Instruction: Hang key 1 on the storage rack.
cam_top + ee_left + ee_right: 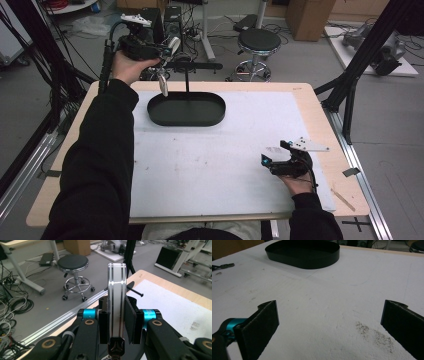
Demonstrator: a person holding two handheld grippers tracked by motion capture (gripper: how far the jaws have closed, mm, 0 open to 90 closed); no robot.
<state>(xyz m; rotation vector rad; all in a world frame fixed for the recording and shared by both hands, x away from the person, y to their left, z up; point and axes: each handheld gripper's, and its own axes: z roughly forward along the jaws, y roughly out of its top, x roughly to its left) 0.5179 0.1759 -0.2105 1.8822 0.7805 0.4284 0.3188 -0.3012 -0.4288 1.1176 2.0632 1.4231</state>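
A wooden worktop carries a white mat and stands on a grey floor. Beyond the worktop's far edge stands a black round stool on castors; cardboard boxes sit behind the stool, tangled cables far to its left, black frame posts to its right.

A mat covers most of the table. On it, toward 11 o'clock from the centre, sits an oval tray with a T-shaped stand rising from it. The left hand-held gripper is held above the table's 11 o'clock edge, just beside the stand's bar. The right hand-held gripper rests on the mat at 4 o'clock. Beyond the table, at 1 o'clock, a stool stands on the floor.
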